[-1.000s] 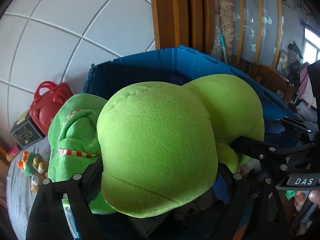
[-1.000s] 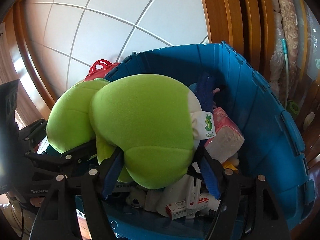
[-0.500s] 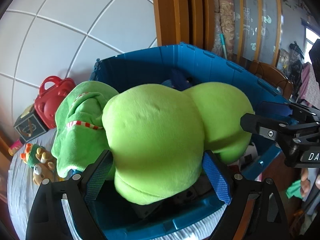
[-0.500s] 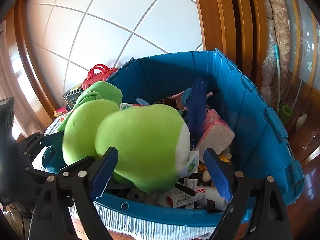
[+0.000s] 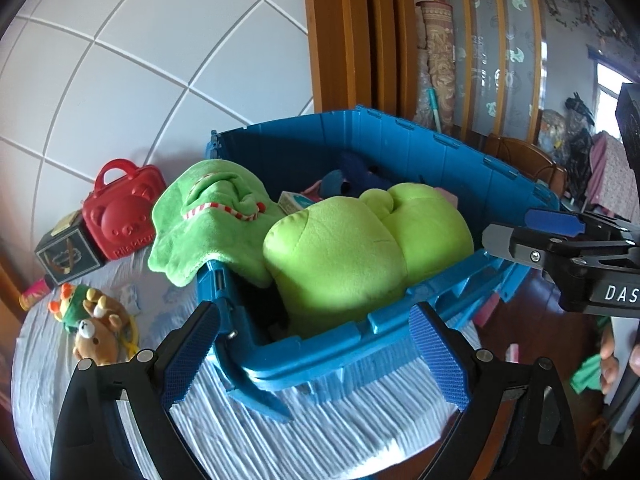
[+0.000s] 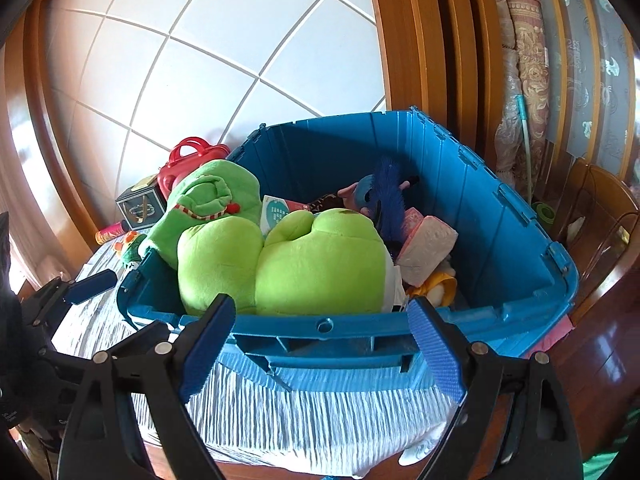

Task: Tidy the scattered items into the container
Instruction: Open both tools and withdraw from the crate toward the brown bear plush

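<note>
Lying inside the blue container (image 6: pixel 500 216), the big green plush (image 6: pixel 312 264) filled its near-left part at frame centre, head flopped over the left rim. Left gripper (image 5: pixel 316 356) at the bottom of its frame had jaws opening, nothing between the pads, only the container rim beyond. Right gripper (image 6: pixel 320 352) likewise had jaws opening and empty, low in its frame. Pink tissue pack (image 6: pixel 428 246) and blue fuzzy toy (image 6: pixel 386 200) sat in the container, right of the plush. Red case (image 5: pixel 122 214), dark box (image 5: pixel 66 258) and small bear plush (image 5: pixel 94 324) lay outside at left on the striped cloth (image 5: pixel 320 432).
</note>
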The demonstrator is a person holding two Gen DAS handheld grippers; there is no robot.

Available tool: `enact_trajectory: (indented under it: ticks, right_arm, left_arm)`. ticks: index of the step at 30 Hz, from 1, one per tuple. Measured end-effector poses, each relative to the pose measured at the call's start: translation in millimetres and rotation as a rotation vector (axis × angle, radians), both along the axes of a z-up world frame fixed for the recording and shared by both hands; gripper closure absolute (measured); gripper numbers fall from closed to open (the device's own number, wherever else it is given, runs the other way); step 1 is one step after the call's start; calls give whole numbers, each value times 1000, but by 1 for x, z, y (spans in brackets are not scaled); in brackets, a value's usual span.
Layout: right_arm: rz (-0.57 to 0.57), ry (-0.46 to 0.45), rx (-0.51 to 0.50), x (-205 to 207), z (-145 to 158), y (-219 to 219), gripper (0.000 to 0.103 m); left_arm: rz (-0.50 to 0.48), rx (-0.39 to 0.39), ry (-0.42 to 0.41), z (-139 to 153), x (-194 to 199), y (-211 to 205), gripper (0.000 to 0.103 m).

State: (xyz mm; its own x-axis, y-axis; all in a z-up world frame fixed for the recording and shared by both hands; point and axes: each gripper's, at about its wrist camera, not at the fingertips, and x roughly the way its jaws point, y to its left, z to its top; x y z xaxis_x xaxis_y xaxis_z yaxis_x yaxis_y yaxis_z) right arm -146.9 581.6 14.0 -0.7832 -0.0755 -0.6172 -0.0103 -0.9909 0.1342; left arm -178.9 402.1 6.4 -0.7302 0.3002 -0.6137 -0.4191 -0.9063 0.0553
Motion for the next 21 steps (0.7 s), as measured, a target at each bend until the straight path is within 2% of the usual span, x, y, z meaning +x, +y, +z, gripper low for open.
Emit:
enact_trajectory:
  ticks: [4,12,21]
  right_arm:
    - [6,3,20,15,3,-17,3]
    - [63,16,33,35,6,-65,3]
    - [161,21,35,41,4,-140,3]
  left_arm:
    - [8,13,16,3,16,-14,6]
    - [76,32,34,7,42,-60,5]
    - [198,47,46,6,66,-135,5]
